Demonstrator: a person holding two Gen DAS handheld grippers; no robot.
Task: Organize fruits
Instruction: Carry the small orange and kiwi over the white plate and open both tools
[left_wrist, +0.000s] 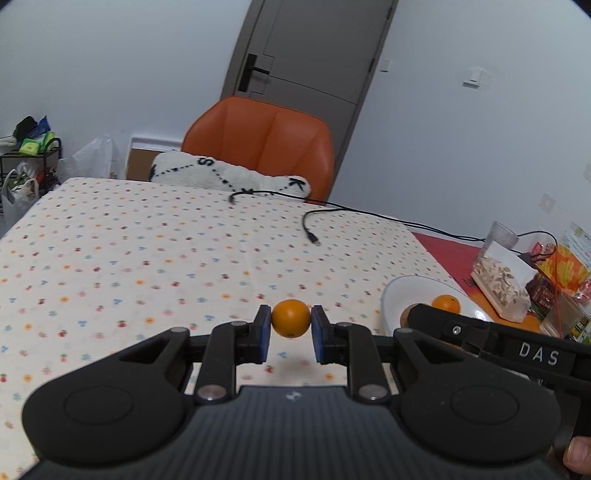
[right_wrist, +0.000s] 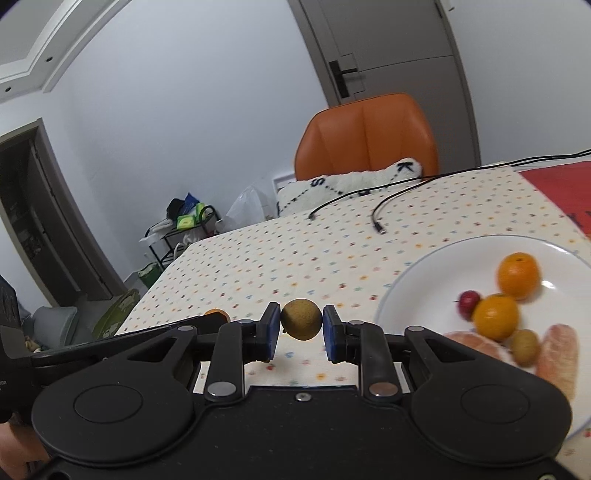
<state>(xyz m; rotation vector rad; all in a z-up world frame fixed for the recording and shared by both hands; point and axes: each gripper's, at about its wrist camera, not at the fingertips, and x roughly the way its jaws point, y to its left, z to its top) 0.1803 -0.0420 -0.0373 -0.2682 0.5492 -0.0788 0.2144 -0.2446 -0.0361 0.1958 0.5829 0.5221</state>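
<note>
Grippers both grasp fruit above the dotted tablecloth: left gripper pinches a small orange, right gripper a brownish-green round fruit, beside the white plate.

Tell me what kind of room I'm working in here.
Most likely a home dining area: a table under a dotted cloth, an orange chair pulled up to it, a plate of fruit, and a door behind.
</note>
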